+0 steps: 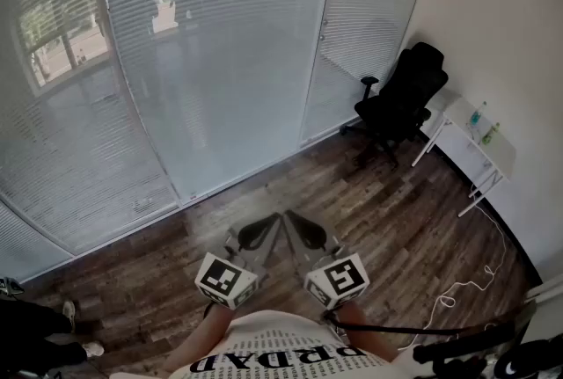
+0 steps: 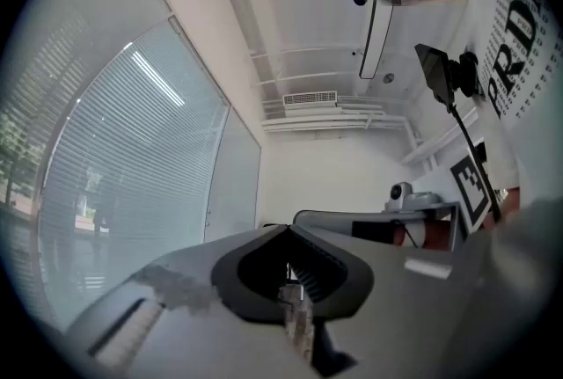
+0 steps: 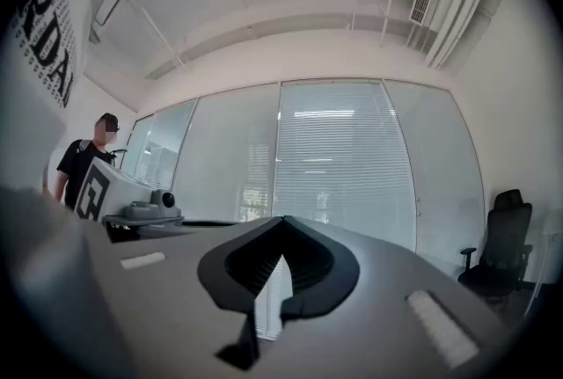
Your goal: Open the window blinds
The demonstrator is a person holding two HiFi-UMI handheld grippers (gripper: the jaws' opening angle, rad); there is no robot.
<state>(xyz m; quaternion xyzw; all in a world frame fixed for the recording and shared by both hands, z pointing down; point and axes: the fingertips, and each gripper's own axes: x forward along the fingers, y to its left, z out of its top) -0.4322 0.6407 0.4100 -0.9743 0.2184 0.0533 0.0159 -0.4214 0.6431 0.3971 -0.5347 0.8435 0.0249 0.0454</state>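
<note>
Left tool (image 1: 268, 226) and right tool (image 1: 299, 223): both fully closed, tips together, nothing gripped. They sit side by side, tips nearly touching each other, near the person's body, over the dark wood-plank floor (image 1: 387, 228). The white horizontal-slat window blinds (image 1: 220, 43) hang on the far wall straight ahead, lowered to the floor and well apart from both tools. A black office chair (image 1: 403, 100) stands far right.

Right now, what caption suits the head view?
Left tool and right tool, both shut, face lowered blinds; black chair at right.
</note>
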